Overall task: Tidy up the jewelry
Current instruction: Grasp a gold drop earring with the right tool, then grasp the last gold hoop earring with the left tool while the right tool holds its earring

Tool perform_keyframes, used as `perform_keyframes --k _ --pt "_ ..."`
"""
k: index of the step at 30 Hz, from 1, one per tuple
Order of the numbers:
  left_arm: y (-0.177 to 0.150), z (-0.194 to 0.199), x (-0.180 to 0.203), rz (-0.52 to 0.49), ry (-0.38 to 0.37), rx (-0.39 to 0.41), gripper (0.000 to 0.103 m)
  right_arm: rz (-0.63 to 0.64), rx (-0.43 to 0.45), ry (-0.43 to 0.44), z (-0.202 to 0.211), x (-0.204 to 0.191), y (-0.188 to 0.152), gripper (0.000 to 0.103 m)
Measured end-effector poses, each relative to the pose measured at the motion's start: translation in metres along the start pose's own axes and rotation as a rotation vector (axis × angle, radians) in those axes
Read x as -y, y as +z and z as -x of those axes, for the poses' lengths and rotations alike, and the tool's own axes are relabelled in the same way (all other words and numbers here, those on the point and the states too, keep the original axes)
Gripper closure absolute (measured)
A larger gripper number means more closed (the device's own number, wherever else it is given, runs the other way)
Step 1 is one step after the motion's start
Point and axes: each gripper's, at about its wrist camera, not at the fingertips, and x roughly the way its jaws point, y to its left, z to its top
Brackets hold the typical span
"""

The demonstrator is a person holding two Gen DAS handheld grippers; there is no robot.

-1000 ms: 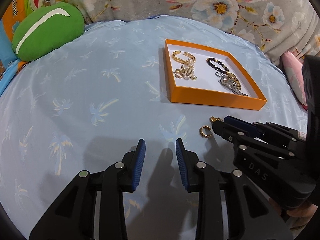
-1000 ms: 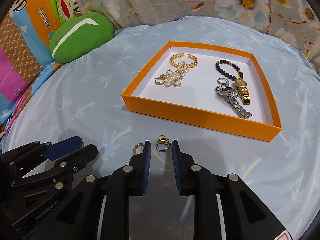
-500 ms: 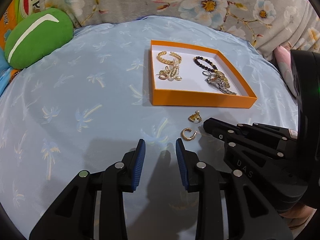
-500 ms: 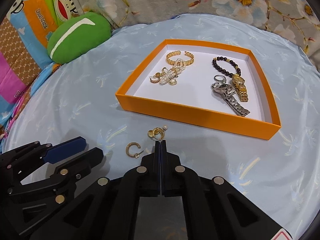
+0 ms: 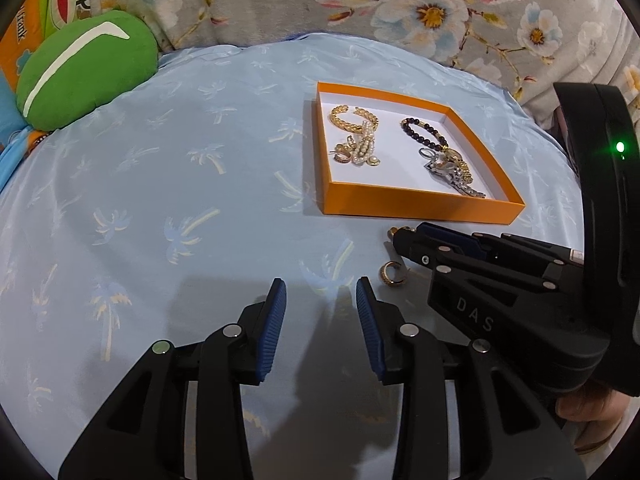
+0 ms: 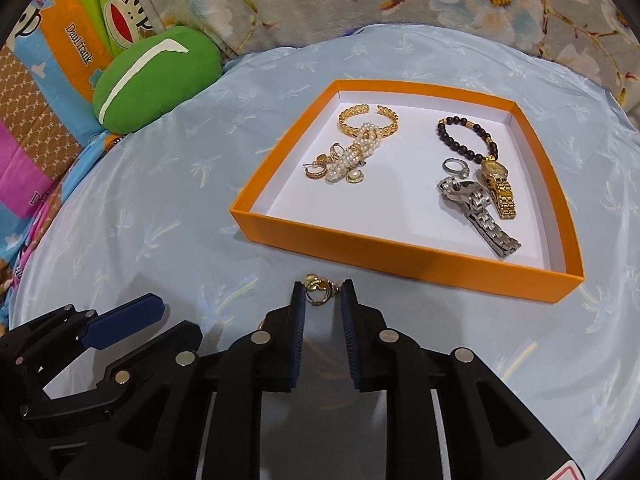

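Observation:
A small gold earring [image 6: 317, 291] lies on the blue cloth just in front of the orange box [image 6: 400, 252]. My right gripper [image 6: 322, 296] straddles it, its jaws opening, and the pads do not press on it. In the left wrist view the right gripper [image 5: 404, 238] covers most of that earring. A gold hoop earring [image 5: 392, 275] rests beside it, right of my left gripper [image 5: 320, 296], whose jaws are opening with nothing between them. The box [image 5: 420, 204] holds a gold bangle [image 6: 368, 120], pearls, a beaded bracelet [image 6: 464, 140] and two watches.
A green cushion [image 5: 84, 68] sits at the far left edge of the cloth. Floral fabric [image 5: 400, 4] rises behind the box. A hand [image 5: 592, 412] holds the right gripper at the lower right.
The right gripper shut half a second ago behind the earring, then parted its jaws again and now has the earring between its tips. The left gripper's jaws stand slightly wider.

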Motion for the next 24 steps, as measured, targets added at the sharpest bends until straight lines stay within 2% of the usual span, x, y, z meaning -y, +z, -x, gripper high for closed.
perform_keyframes --k 3,6,7,8,18,24 --pt "-0.001 -0.001 -0.003 0.005 0.004 -0.005 0.068 0.007 0.001 -0.01 -0.002 -0.002 0.002 0.083" --pt "-0.001 -0.003 -0.001 0.0 0.006 -0.009 0.068 0.01 0.004 -0.024 -0.001 -0.001 0.001 0.088" --pt "-0.001 -0.004 0.0 -0.003 0.004 -0.011 0.068 0.012 0.005 -0.035 0.0 0.0 0.0 0.092" --pt "-0.001 -0.005 0.002 -0.007 0.001 -0.012 0.068 0.011 0.004 -0.043 0.001 0.001 -0.001 0.1" --pt "0.004 -0.023 0.039 -0.082 -0.029 -0.032 0.068 -0.085 0.03 -0.076 0.031 0.044 -0.021 0.1" --pt "0.008 -0.031 0.057 -0.129 -0.007 -0.017 0.067 -0.122 0.039 -0.095 0.04 0.064 -0.028 0.1"
